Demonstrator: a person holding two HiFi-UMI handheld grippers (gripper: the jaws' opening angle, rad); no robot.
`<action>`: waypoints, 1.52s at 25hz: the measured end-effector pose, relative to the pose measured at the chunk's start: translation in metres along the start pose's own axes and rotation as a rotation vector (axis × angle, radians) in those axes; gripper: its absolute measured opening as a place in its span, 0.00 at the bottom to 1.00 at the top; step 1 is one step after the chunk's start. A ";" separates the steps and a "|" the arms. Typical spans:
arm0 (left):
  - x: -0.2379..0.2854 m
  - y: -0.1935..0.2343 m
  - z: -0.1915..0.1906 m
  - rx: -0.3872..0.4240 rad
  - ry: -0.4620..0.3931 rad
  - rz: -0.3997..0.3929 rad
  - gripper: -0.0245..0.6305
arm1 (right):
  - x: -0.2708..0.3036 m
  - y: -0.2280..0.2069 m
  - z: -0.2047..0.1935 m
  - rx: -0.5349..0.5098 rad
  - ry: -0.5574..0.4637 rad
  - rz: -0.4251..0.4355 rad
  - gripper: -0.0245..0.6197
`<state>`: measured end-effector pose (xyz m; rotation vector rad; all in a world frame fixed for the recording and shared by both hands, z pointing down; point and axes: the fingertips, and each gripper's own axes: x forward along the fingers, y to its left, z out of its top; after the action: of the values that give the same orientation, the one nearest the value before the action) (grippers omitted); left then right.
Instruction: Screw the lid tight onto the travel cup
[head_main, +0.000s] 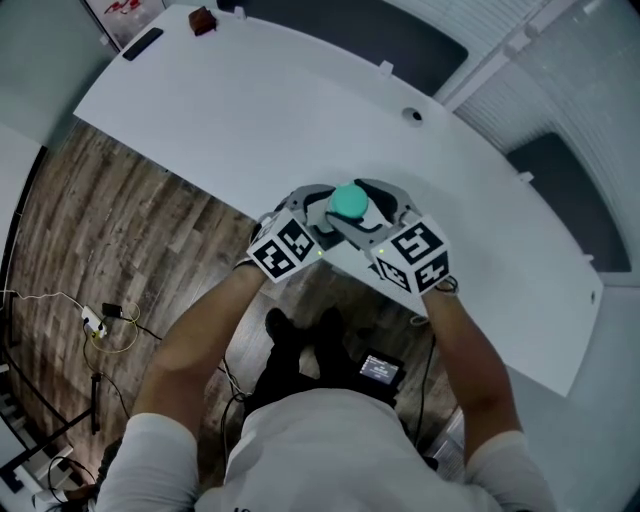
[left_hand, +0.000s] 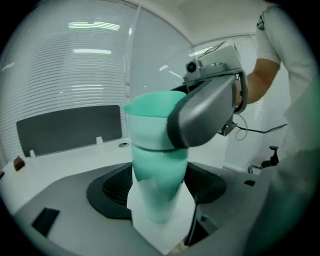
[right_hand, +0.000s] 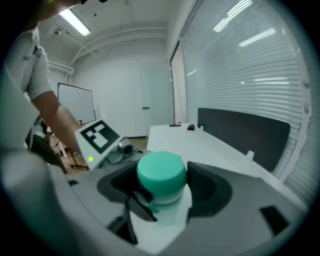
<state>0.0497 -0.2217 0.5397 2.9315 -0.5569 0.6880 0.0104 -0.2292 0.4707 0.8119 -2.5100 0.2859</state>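
Nothing stands between the person and the work. The white bench (head_main: 230, 110) curves away with little on it: a small dark red object (head_main: 203, 20) and a flat black bar (head_main: 142, 44) at its far left end, and a round hole (head_main: 413, 115) further along. Dark panels (head_main: 400, 40) stand behind its far edge, with pale slatted blinds (left_hand: 75, 60) beyond them. Below lies wood-pattern floor (head_main: 90, 230) with a tangle of cables (head_main: 105, 320).

The travel cup (left_hand: 160, 185) is held in the air at the bench's near edge, upright between the two tools. It is smooth, matte teal plastic, tapering downward. The left tongs (left_hand: 161, 215) are closed on its lower body, with white pads pressed to either side. The lid (right_hand: 161, 172) is a rounded teal cap, wider than the body, sitting on top. The right tongs (right_hand: 162, 200) are clamped round it from the opposite side, so their grey shell hides part of the lid in the left gripper view.

Each tool carries a cube with bold black-and-white square markers (head_main: 290, 247) (head_main: 418, 255). A small green light (right_hand: 90, 160) glows on the left one. A sign with red print (head_main: 125, 10) stands at the far left, too small to read.
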 end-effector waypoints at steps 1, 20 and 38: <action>0.002 -0.002 0.000 0.023 0.015 -0.035 0.54 | 0.001 0.003 0.000 -0.023 0.004 0.048 0.53; 0.013 0.012 0.002 -0.154 -0.036 0.265 0.54 | -0.001 -0.016 0.000 0.149 -0.040 -0.308 0.53; 0.002 0.001 -0.005 -0.025 0.011 0.006 0.53 | -0.001 -0.004 0.001 0.011 -0.030 -0.033 0.53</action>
<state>0.0489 -0.2229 0.5454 2.9023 -0.5692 0.6930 0.0127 -0.2321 0.4700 0.8681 -2.5225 0.2786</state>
